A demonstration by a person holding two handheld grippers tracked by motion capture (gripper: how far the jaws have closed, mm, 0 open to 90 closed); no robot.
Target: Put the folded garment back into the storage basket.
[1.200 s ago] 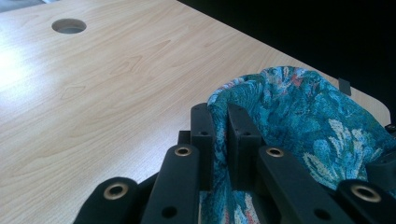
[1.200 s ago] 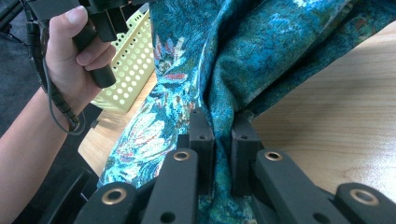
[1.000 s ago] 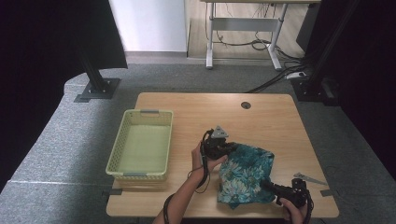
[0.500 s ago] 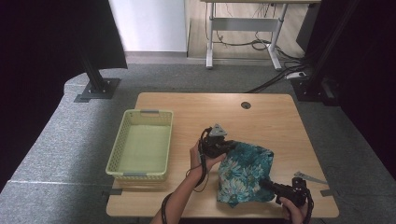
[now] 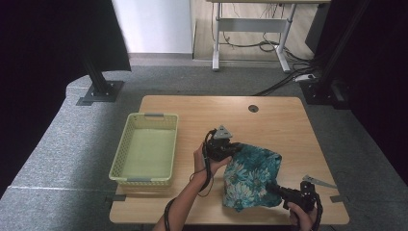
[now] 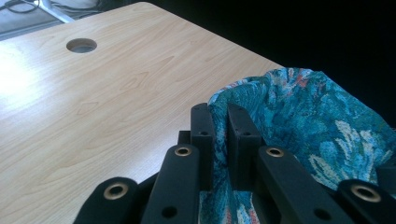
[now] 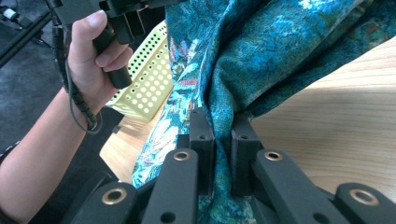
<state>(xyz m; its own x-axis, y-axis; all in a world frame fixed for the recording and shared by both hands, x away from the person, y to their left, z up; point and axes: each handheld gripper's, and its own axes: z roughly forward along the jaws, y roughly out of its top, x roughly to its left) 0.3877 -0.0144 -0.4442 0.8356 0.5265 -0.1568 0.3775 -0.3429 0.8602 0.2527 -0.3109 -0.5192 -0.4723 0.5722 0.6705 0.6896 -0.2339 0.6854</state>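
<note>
— What are the hands doing right now?

— The person is reaching in from the near edge of the bench point(image 5: 284, 120). The left forearm is angling up toward the middle, and the left hand point(image 5: 202, 159) is wrapping around its grip with the left tongs point(image 5: 235, 148) pointing toward the right side. Those tongs are clamping down narrowly on the upper edge of a teal flowered cloth point(image 5: 252, 175); in the left gripper view a fold of fabric is sitting pinched between the jaws.

— And the other one?

— The right hand point(image 5: 300, 216) is sitting low at the near right corner, with the right tongs point(image 5: 272, 186) pointing back toward the left. They are also closing tightly on the cloth, at its lower right edge, and the right gripper view is showing the fabric bunching between the jaws.

— So where is the cloth itself?

— It is hanging between the two pairs of tongs over the right half of the bench, with its lower part resting on the wood.

— Any containers?

— A pale green perforated basket point(image 5: 166, 144) is standing on the left part of the bench, well apart from the cloth. Its floor is looking bare.
</note>
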